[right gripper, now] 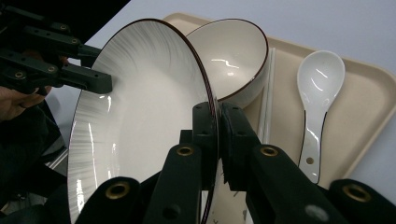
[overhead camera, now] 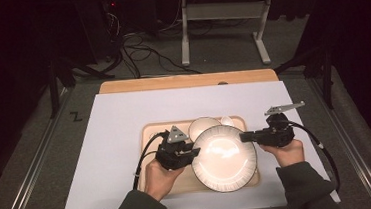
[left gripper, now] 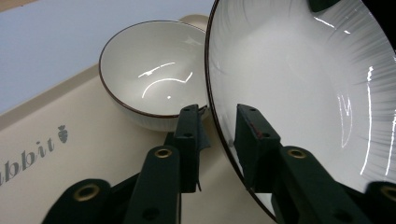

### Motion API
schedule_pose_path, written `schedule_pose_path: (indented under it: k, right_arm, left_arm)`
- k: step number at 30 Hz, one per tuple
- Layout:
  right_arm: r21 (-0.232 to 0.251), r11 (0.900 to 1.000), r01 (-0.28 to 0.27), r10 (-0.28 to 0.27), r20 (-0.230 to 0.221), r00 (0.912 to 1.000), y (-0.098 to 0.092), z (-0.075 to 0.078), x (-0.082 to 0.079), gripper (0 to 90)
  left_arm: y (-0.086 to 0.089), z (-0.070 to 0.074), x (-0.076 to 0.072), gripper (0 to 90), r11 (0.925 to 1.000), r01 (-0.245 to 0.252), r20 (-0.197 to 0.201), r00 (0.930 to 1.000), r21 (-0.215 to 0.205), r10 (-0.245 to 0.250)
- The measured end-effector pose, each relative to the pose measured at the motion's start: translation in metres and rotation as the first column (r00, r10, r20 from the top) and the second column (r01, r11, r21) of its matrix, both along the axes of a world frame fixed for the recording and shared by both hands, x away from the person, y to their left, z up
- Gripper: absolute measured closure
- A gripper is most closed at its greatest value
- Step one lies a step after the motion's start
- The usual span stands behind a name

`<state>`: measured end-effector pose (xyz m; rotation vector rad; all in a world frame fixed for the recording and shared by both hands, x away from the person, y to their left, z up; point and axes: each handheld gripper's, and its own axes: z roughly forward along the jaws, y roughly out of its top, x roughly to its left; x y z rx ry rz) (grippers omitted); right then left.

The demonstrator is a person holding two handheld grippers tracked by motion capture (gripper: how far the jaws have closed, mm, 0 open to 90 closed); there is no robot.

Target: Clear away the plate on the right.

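**Plate held at both rims over the tray**

Worktop [overhead camera: 116,140]: white sheet, wooden edge at the far side. On it sits a beige tray [overhead camera: 148,135], printed lettering along one side.

Plate [overhead camera: 224,157]: large, round, white, glossy; fine radial ribbing on the wall, thin dark line round the rim. It is over the near right part of the tray, tilted in both gripper views, its far edge overlapping the bowl in the high view.

My right tongs [right gripper: 217,109] are clenched on the plate's right rim, the rim pinched edge-on between the two pads. My left tongs [left gripper: 217,123] straddle the left rim: one pad inside the plate, one outside. I cannot tell whether the pads press on the rim.

Bowl [left gripper: 152,70]: white, dark rim line, ribbed outside, nothing in it; stands in the tray just beyond the plate.

Chopsticks [right gripper: 267,100]: white pair, lying in the tray between bowl and spoon.

Spoon [right gripper: 317,93]: white ceramic, lying in the tray, bowl side up.
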<state>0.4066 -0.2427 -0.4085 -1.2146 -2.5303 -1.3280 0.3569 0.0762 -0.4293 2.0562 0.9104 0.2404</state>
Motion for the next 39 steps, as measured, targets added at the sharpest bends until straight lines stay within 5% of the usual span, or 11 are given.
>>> schedule_pose_path:
  k: [17, 26, 33, 39]
  right_arm:
    - [-0.022, 0.999, -0.039, 0.039, 0.022, 0.999, 0.023, -0.001, -0.001, 85.3]
    - [-0.021, 0.998, -0.058, 0.059, 0.05, 0.997, 0.029, 0.002, -0.006, 84.7]
    - [-0.029, 0.996, -0.08, 0.083, 0.084, 0.9931, 0.03, 0.003, -0.012, 83.4]
    - [-0.04, 0.997, -0.064, 0.068, 0.122, 0.9901, 0.023, 0.008, -0.016, 65.1]
  left_arm:
    - [0.025, 0.008, 0.012, 84.8, 0.998, -0.046, -0.089, 0.9951, -0.044, 0.042]
    - [0.027, 0.026, 0.006, 86.8, 0.9976, -0.069, -0.007, 0.9976, -0.007, 0.069]
    - [0.027, 0.037, 0.005, 87.0, 0.9983, -0.055, 0.017, 0.9983, 0.017, 0.055]
    - [0.036, 0.042, 0.005, 86.9, 0.9976, -0.07, 0.014, 0.9975, -0.001, 0.07]
